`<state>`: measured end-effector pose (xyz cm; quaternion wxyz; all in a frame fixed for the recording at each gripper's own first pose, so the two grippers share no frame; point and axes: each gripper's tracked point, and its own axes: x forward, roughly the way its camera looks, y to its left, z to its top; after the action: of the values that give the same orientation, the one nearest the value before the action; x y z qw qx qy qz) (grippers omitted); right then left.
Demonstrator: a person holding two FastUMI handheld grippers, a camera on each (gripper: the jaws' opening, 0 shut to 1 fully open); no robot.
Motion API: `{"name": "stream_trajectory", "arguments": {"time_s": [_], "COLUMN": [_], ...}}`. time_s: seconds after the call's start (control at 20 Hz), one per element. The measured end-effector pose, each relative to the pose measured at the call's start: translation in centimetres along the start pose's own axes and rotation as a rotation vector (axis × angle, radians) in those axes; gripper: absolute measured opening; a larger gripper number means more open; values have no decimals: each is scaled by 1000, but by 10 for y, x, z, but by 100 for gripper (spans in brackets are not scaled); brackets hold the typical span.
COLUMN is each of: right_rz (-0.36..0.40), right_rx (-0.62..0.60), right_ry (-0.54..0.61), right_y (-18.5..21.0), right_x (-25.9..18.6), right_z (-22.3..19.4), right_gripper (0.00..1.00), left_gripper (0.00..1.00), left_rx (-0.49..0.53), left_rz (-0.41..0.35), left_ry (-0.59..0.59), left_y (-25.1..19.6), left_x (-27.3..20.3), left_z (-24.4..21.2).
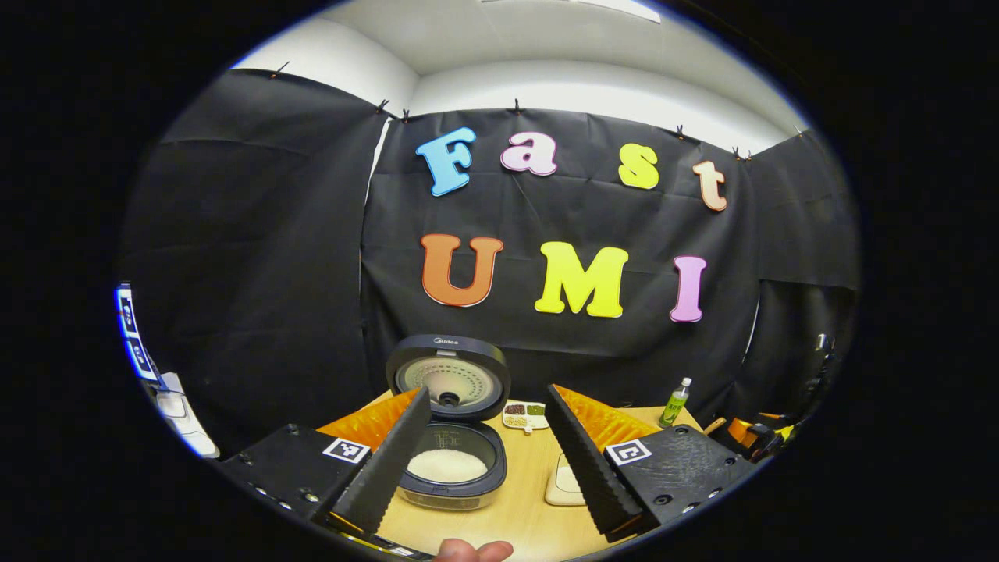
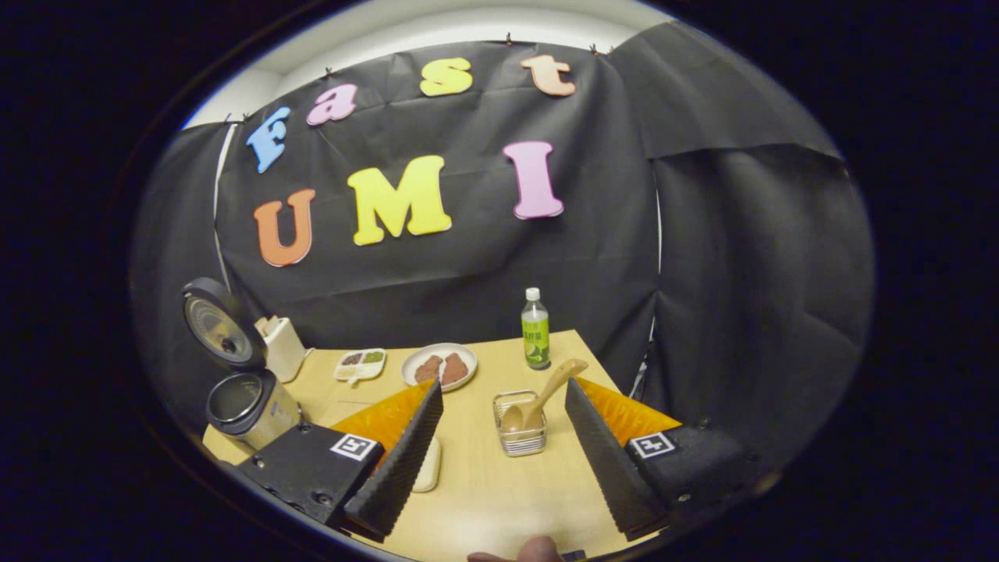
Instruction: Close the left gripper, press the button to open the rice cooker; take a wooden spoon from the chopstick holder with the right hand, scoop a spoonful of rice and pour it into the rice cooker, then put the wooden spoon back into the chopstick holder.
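A black cloth wall backs a light wooden tabletop (image 2: 484, 484) under a white ceiling. In the left gripper view, the left tool (image 1: 488, 460) has its fingers spread wide apart and holds nothing; between them sits the rice cooker (image 1: 453, 468) with its lid (image 1: 449, 378) standing upright and open, and white rice (image 1: 447, 466) shows in the inner pot. Just right of the cooker's lid, farther back, lies a small divided dish (image 1: 525, 414) with dark and green fillings, and a green bottle (image 1: 676, 402) stands at the far right of the tabletop. A fingertip (image 1: 472, 550) shows at the bottom edge of this view. In the right gripper view, the right tool (image 2: 499, 460) is likewise spread open and empty. Between its fingers, a little farther off, stands the wire chopstick holder (image 2: 521, 437) with the wooden spoon (image 2: 542, 394) in it, bowl down and handle leaning up to the right. Beyond it stand the green bottle (image 2: 535, 328) and a white plate (image 2: 439, 367) with brown pieces; the divided dish (image 2: 359, 364) lies left of the plate, and the open rice cooker (image 2: 250, 406) stands at the far left with a cream box (image 2: 282, 347) behind it.
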<state>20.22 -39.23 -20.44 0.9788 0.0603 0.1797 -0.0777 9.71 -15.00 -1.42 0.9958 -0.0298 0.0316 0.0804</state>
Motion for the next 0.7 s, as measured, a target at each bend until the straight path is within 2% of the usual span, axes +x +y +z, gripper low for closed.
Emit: {"name": "stream_trajectory", "arguments": {"time_s": [0.05,0.35,0.5,0.55,0.65,0.7], "right_rz": [11,22,15,12,16,6], "right_rx": [11,63,103,107,102,95], "right_ry": [21,149,206,217,217,219], "right_y": [-8,-43,-45,-47,-47,-50], "right_x": [21,117,151,160,171,177], "right_z": [-7,-53,-76,-79,-80,-82], "right_gripper": [98,100,96,99,97,92], "left_gripper": [94,95,95,95,95,95], "left_rx": [-3,18,47,52,50,50], "left_rz": [13,106,158,174,209,221], "left_ry": [-3,15,31,34,35,35], "left_y": [-5,-15,-4,1,11,16], "left_x": [3,12,10,9,5,2], "left_z": [1,-4,-5,-5,-3,-3]}}
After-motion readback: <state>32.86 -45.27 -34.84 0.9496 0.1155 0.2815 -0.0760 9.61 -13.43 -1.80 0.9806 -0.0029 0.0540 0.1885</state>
